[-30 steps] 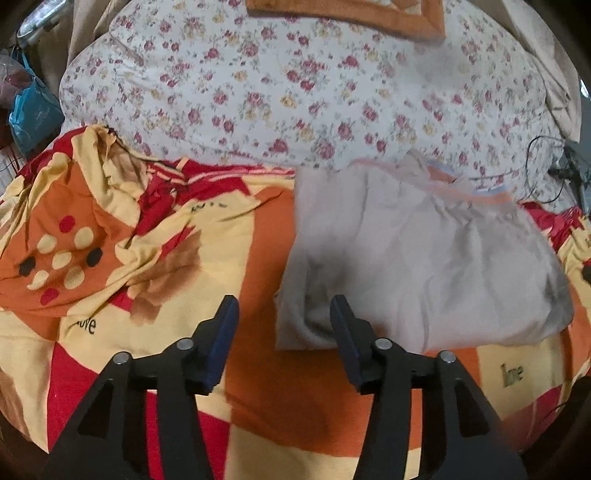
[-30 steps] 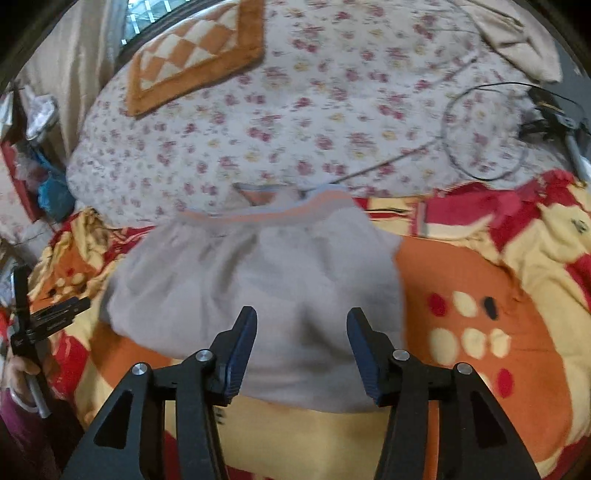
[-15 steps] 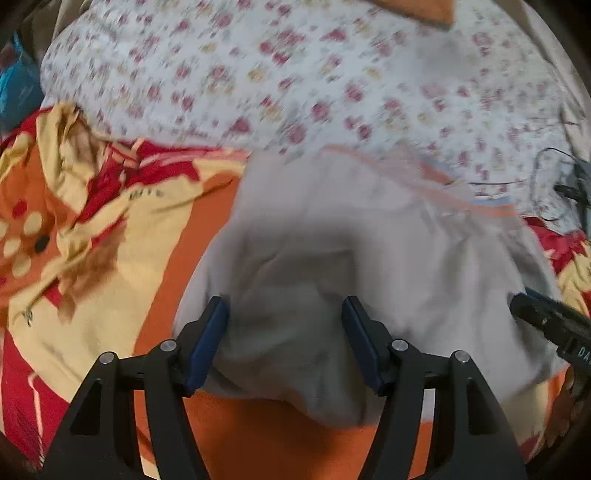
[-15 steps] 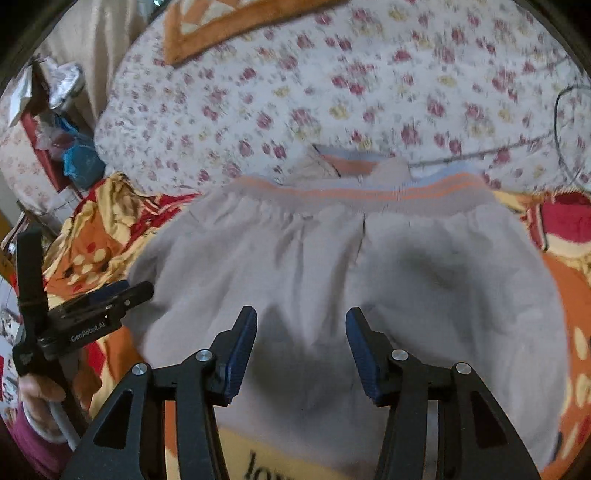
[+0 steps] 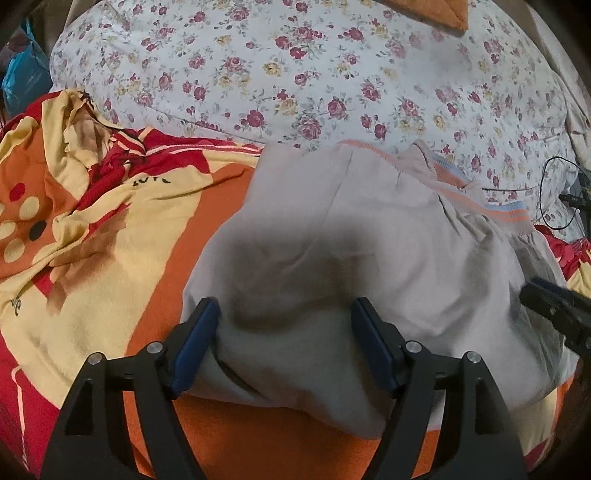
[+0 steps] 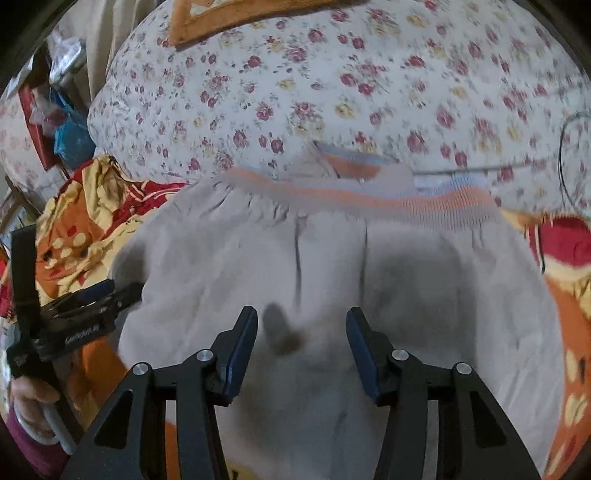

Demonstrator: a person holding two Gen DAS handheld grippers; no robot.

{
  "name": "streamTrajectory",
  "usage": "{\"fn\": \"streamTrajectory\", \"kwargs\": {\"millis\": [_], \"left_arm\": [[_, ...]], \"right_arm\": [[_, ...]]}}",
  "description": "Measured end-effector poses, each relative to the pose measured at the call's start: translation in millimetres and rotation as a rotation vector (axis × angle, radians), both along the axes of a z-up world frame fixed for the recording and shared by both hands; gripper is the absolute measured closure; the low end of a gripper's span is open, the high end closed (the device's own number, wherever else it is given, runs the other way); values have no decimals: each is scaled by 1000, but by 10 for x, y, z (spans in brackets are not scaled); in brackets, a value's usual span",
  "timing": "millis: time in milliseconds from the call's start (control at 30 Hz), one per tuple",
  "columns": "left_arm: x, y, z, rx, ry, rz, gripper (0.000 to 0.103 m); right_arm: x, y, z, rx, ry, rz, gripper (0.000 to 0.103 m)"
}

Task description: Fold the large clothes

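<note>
A folded grey garment [image 5: 369, 236] with an orange and blue striped ribbed band [image 5: 480, 206] lies on the orange, yellow and red blanket [image 5: 110, 229]. My left gripper [image 5: 284, 339] is open, its jaws low over the garment's near left edge, with cloth between them. My right gripper [image 6: 301, 347] is open over the garment's [image 6: 369, 277] near middle. The left gripper also shows at the garment's left edge in the right wrist view [image 6: 88, 295]. The right gripper's tip shows at the garment's right side in the left wrist view [image 5: 554, 306].
A white floral quilt [image 5: 295, 74] covers the bed behind the garment. An orange patterned cushion [image 6: 229, 14] lies at the far end. A black cable [image 5: 546, 192] and a device sit at the right edge. Blue bags [image 6: 70, 129] are off the bed's left side.
Both grippers have moved forward and closer to the garment. The left one went from beside its left edge to over it. Both stay open.
</note>
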State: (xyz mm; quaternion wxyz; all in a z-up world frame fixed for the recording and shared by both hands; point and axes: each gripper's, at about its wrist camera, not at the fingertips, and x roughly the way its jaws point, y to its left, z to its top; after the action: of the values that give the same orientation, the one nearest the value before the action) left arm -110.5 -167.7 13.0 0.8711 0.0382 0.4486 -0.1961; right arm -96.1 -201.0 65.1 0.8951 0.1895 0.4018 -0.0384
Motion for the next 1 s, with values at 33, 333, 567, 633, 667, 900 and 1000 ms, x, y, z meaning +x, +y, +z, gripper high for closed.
{"fn": "streamTrajectory", "kwargs": {"millis": [33,333,567,633,667,900,1000], "left_arm": [[4,6,1,-4,3,0,28],[15,18,-15,-21,9,-10,26],[11,24,-21,-27,12,-8,25],[8,32,-25,-32,16,-7,25],[9,36,-28,-33,16,-7,25],[-11,42,-43,-36,14,-9,22],[-25,51,-42,-40,13,-8,21]], "right_arm": [[60,-1,-8,0,7,-1,52],[440,-39,-404,-1,89,-87,52],[377,-32,-486,-3,25,-77,47],[367,-49,-496,14,16,-71,46],[360,-54,-502,20,10,-68,44],[325,-34,-513,25,-23,-68,42],[318,-35,-516,33,-34,-61,38]]}}
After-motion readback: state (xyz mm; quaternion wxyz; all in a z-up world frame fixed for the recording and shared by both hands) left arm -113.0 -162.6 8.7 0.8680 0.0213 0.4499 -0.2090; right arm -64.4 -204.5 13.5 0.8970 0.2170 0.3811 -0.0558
